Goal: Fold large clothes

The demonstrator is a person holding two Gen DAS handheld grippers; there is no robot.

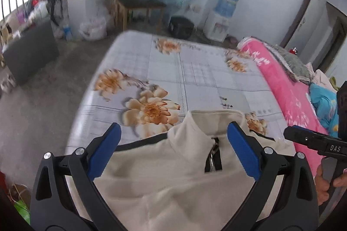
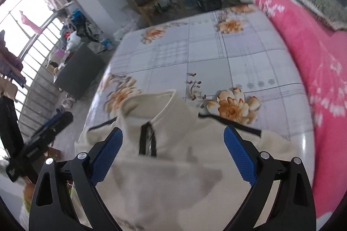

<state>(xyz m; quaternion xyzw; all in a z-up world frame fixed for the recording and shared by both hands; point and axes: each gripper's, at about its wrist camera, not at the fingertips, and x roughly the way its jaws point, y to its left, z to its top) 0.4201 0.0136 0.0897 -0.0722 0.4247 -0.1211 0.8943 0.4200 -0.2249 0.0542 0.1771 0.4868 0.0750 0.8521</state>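
A cream fleece pullover (image 1: 164, 176) (image 2: 164, 183) with a stand-up collar, a short zip and black shoulder piping lies on the floral bedsheet (image 1: 195, 79) (image 2: 216, 61), collar pointing away from me. My left gripper (image 1: 174, 133) hovers open above its chest, blue pads either side of the collar. My right gripper (image 2: 173, 135) is likewise open over the same area, nothing between its fingers. In the left wrist view, the right gripper (image 1: 314, 142) shows at the right edge, held by a hand (image 1: 327, 183).
A rolled pink quilt (image 1: 288, 87) (image 2: 314, 61) runs along the bed's right side. Beyond the bed stand a wooden chair (image 1: 138, 1), a water dispenser (image 1: 221, 14), a black bin (image 1: 181, 26) and a dark box (image 1: 30, 51) on the concrete floor.
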